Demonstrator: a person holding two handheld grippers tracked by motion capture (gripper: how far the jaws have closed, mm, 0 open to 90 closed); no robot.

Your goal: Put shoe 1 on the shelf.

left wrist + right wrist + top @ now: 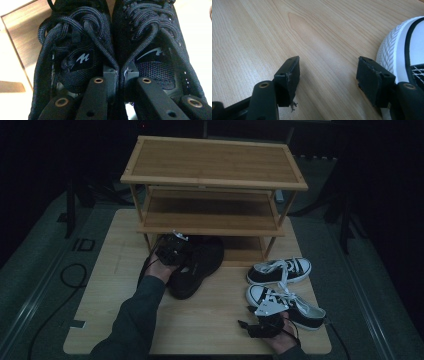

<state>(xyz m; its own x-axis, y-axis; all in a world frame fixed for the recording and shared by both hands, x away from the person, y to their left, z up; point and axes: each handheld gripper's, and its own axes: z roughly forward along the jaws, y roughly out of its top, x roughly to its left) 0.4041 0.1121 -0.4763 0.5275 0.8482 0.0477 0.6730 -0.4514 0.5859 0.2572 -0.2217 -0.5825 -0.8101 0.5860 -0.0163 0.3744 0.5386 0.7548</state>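
Note:
A pair of black lace-up shoes lies in front of the wooden shoe rack, toes toward its lowest shelf. My left gripper is at their heel end. In the left gripper view its jaws reach one into each shoe. There my left gripper is shut on the two inner walls, pinching the left shoe and right shoe together. My right gripper rests low near the table's front edge. In its own view my right gripper stands open over bare wood, with a sneaker's white toe beside it.
Two black-and-white sneakers lie at the right of the light wooden table. The rack has three shelves and stands at the table's far side. Cables run across the dark floor at the left.

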